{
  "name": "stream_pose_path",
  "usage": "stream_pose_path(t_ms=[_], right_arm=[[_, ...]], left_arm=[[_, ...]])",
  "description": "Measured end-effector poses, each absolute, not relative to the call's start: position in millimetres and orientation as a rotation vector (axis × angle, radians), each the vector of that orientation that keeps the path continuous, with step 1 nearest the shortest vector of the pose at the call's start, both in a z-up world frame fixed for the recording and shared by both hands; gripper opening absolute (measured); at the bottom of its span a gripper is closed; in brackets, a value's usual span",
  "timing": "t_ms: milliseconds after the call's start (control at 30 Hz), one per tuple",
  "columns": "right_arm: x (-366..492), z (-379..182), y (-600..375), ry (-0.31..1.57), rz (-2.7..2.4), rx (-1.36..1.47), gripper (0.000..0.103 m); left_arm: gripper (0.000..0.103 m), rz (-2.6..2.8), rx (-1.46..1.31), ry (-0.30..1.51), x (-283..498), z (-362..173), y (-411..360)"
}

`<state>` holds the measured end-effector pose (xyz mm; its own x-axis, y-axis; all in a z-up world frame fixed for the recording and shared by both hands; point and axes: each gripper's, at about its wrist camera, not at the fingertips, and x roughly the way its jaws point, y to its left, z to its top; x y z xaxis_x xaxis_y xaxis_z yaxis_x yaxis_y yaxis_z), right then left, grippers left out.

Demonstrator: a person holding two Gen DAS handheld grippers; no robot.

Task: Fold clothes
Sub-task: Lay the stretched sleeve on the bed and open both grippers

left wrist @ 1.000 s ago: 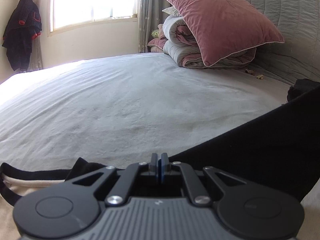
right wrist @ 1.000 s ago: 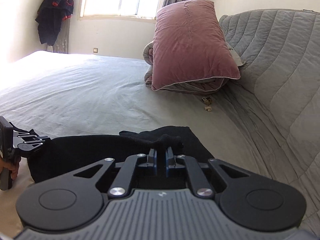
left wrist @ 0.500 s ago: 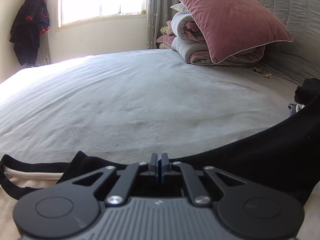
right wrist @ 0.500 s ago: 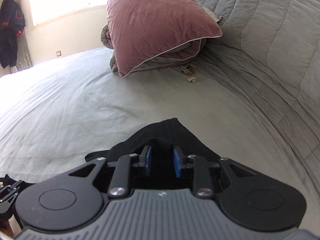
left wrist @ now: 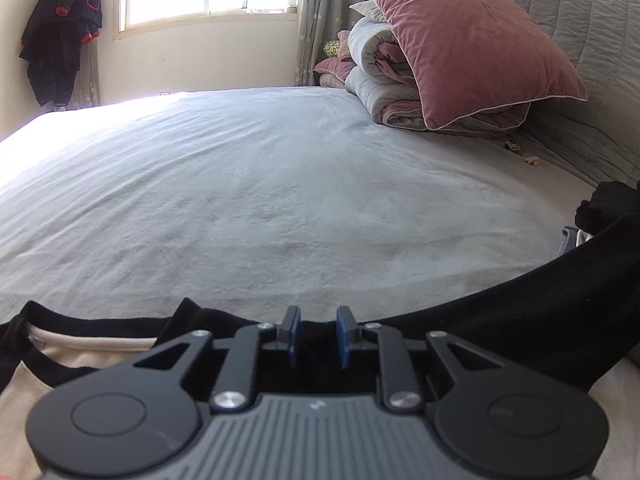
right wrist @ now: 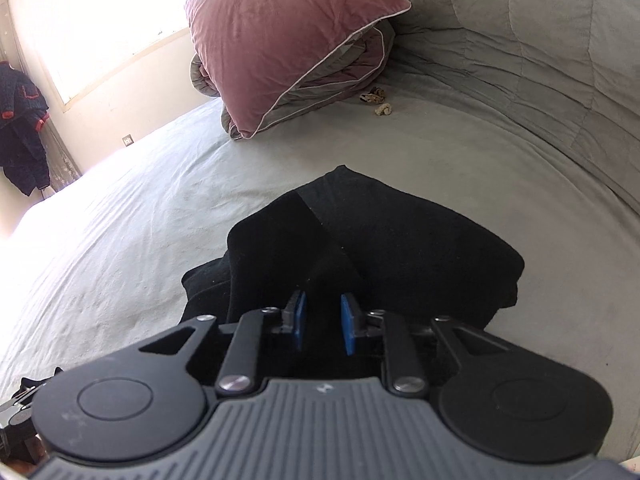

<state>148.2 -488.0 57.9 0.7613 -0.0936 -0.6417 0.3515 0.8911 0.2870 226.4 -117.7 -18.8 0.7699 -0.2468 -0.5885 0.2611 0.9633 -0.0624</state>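
Two folded quilts under a pink pillow are seen far right on the bed, while both the left gripper and right gripper are held narrowly parted, gripping nothing, over the near black garment.

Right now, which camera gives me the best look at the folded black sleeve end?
The right wrist view: the folded black sleeve lies in full just beyond the open right gripper, creases visible. The left wrist view shows only a dark lump of it at the right edge, past the open left gripper.
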Motion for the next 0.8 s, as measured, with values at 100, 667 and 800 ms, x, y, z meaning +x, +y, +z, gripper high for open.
stream_pose_path(t_ms=[100, 667, 800], right_arm=[[139, 67, -483, 0.607, -0.28, 0.394, 0.002], [111, 93, -440, 0.61, -0.444, 0.169, 0.044], [108, 107, -416, 0.597, -0.401, 0.141, 0.044]], left_arm=[[0.02, -0.282, 0.0, 0.645, 218, -10, -106], [0.044, -0.204, -0.032, 0.731, 163, 28, 7], [0.057, -0.148, -0.023, 0.74, 151, 37, 47]])
